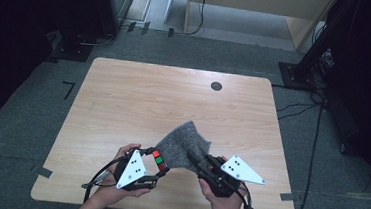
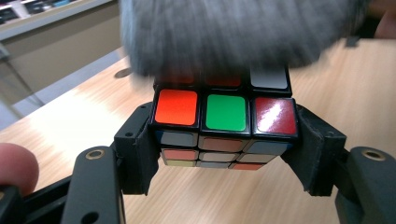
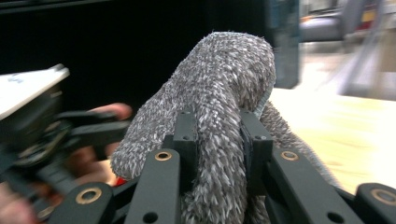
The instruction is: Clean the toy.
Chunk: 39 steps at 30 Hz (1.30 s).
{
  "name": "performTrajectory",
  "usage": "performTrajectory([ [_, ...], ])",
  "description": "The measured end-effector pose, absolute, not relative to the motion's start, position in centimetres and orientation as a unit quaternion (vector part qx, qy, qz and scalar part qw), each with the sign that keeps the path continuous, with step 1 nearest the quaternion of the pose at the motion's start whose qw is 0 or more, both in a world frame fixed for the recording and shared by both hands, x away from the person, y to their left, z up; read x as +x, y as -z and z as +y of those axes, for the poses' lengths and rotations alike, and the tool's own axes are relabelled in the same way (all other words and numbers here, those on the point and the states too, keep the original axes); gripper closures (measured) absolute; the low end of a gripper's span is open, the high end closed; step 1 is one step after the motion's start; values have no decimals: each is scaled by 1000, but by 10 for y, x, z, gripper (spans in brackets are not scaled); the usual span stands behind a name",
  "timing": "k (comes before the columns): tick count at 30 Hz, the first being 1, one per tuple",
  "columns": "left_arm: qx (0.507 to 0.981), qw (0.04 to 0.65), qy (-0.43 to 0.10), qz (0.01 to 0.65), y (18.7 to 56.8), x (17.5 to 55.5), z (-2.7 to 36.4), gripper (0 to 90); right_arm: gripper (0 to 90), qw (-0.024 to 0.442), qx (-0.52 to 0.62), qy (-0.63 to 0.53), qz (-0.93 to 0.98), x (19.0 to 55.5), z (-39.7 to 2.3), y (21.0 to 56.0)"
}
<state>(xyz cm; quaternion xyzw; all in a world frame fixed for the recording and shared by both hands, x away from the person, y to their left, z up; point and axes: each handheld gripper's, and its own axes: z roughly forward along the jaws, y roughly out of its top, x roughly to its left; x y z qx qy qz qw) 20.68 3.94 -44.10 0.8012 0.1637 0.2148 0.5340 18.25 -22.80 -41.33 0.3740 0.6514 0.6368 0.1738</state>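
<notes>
Cube clamped at lower centre, cloth draped over it.

The left gripper [image 1: 161, 164], angled toward the frame's upper right, pinched the puzzle cube [image 2: 225, 122] by both sides. The right gripper [image 3: 217, 140], pointing toward the upper left, squeezed a fold of grey fuzzy cloth [image 1: 184, 144], whose far edge covered the cube's top, low on the table [image 1: 123, 99].

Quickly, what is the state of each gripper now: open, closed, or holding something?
Left gripper: closed on the puzzle cube.
Right gripper: closed on the grey fuzzy cloth.

Left gripper [image 1: 160, 163] jaws clamped, right gripper [image 1: 200, 162] — jaws pinched, hands low
</notes>
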Motion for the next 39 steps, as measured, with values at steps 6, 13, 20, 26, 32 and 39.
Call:
performTrajectory([
  [6,772,589,-171,167,432,209,49,345,733,85,412,-636,647,196,-233,443],
  [13,782,570,-188,166,436,210,48,345,739,136,423,-649,618,192,-248,431],
  [20,770,587,-180,175,433,211,53,345,738,131,385,-628,664,191,-226,440],
  [26,739,625,-159,193,426,215,64,345,741,126,418,-613,658,198,-236,446],
  [32,730,638,-147,196,425,214,64,345,746,77,401,-627,663,193,-217,452],
  [39,728,639,-147,197,425,213,63,345,745,1,385,-623,681,193,-197,462],
])
